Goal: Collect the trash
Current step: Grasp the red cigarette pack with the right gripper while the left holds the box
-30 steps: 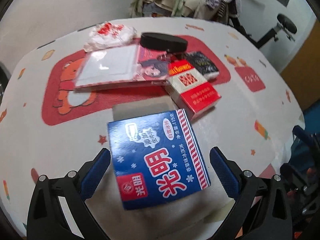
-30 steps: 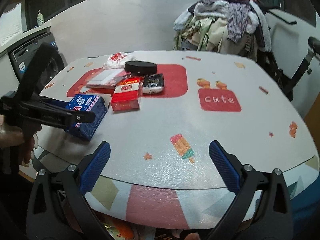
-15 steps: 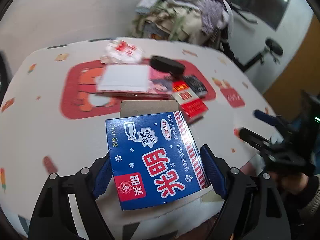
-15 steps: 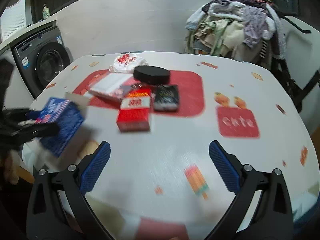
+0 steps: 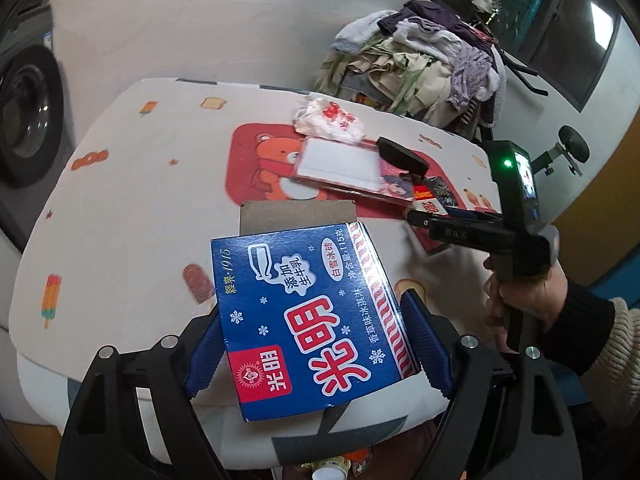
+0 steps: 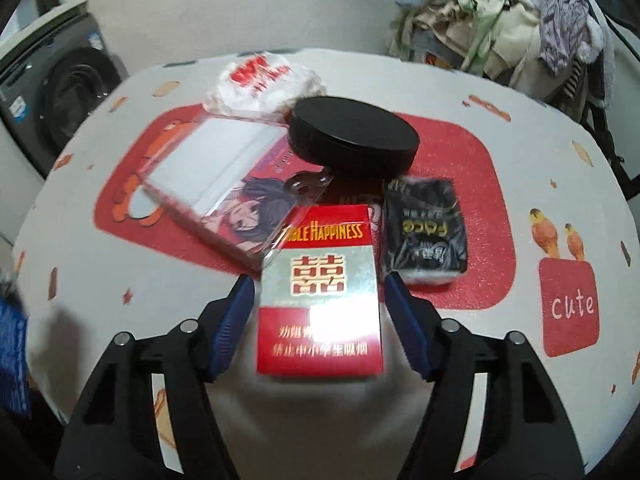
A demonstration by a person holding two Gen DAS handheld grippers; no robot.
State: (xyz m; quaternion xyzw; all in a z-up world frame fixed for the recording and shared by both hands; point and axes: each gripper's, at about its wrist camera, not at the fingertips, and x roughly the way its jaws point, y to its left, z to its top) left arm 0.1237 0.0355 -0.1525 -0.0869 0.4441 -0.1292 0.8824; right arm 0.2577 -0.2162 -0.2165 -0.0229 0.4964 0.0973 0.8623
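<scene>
Left gripper (image 5: 316,344) clamping blue carton (image 5: 310,316) (right gripper (image 6: 320,324) astride red pack (image 6: 320,304))

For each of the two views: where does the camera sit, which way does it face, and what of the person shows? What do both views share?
Left wrist: on the left gripper, facing across the table; jaws clamp the blue box; the right hand with its gripper shows at right.
Right wrist: on the right gripper, looking down at the red pack between its open jaws; no hand visible.
Shared: red pack, black disc, clothes pile.
</scene>
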